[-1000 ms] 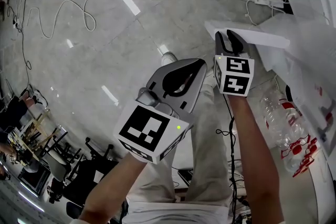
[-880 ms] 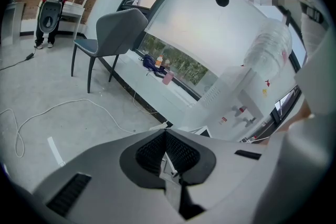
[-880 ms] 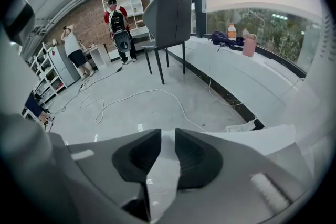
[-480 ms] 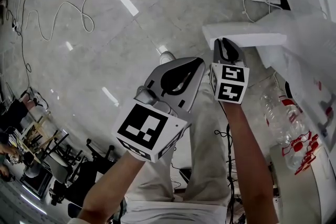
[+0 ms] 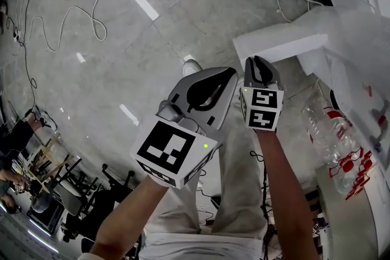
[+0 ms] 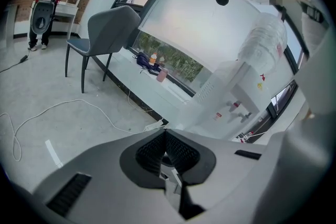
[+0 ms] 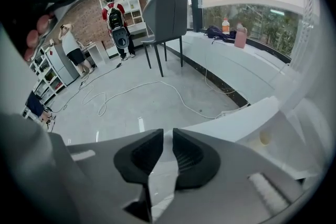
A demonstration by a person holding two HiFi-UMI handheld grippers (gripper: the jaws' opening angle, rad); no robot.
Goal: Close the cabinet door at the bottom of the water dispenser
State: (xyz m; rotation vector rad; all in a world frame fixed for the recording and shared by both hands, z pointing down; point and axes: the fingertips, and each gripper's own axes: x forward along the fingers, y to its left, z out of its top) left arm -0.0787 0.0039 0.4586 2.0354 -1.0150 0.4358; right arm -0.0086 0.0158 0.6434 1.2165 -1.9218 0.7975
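r gripper [image 7: 167, 132] on free edge of cabinet door [image 5: 281, 45], jaws just closing in, now narrow, edge pinched btwn pads. door ajar, swung out from base of water dispenser [image 6: 239, 86], over grey floor [image 5: 122, 39]. l gripper [image 6: 164, 132] alongside, jaws together, empty.

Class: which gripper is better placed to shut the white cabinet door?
Right. The right gripper has just been closing on the white cabinet door, edge between jaws; the left gripper, shut, hangs clear.
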